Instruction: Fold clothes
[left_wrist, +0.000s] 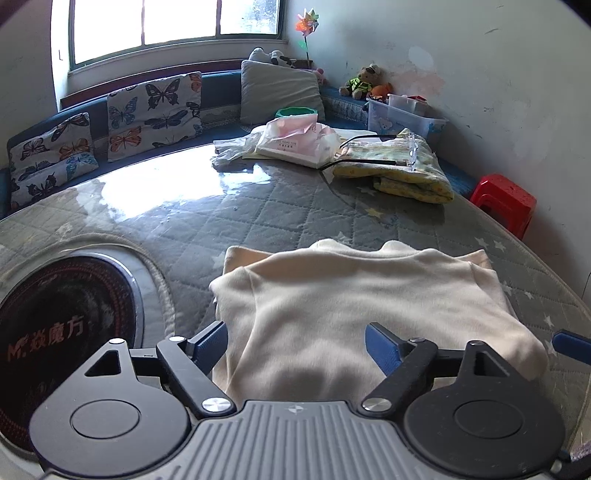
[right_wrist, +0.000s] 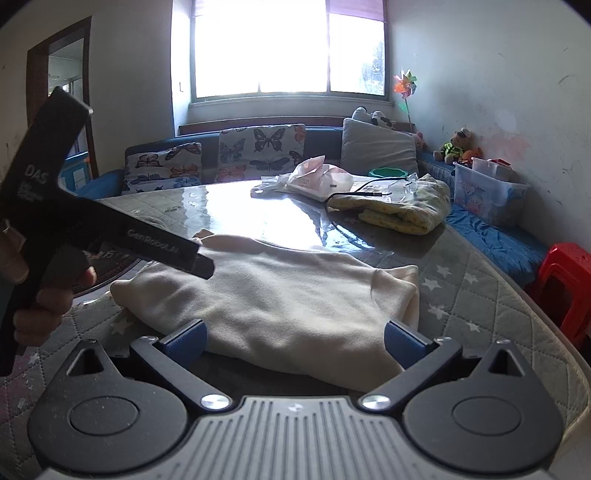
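Observation:
A cream garment (left_wrist: 351, 295) lies folded on the quilted grey table cover (left_wrist: 229, 221). My left gripper (left_wrist: 297, 343) hovers open over the garment's near edge, its blue pads (left_wrist: 212, 341) wide apart and pressing on nothing. In the right wrist view the same cream garment (right_wrist: 280, 295) spreads out before my right gripper (right_wrist: 295, 339), which is also open, with its pads at the cloth's near corners. A hand (right_wrist: 44, 295) holds the left tool's black frame (right_wrist: 74, 218) at the left, above the garment's left end.
A round black cooktop (left_wrist: 62, 325) is set into the table at the left. Farther back lie a yellow folded cloth (left_wrist: 402, 170), a tissue pack (left_wrist: 295, 140) and a black cable (left_wrist: 362, 160). Beyond are a cushioned bench (left_wrist: 155, 110), a plastic box (left_wrist: 402, 118) and a red stool (left_wrist: 506, 203).

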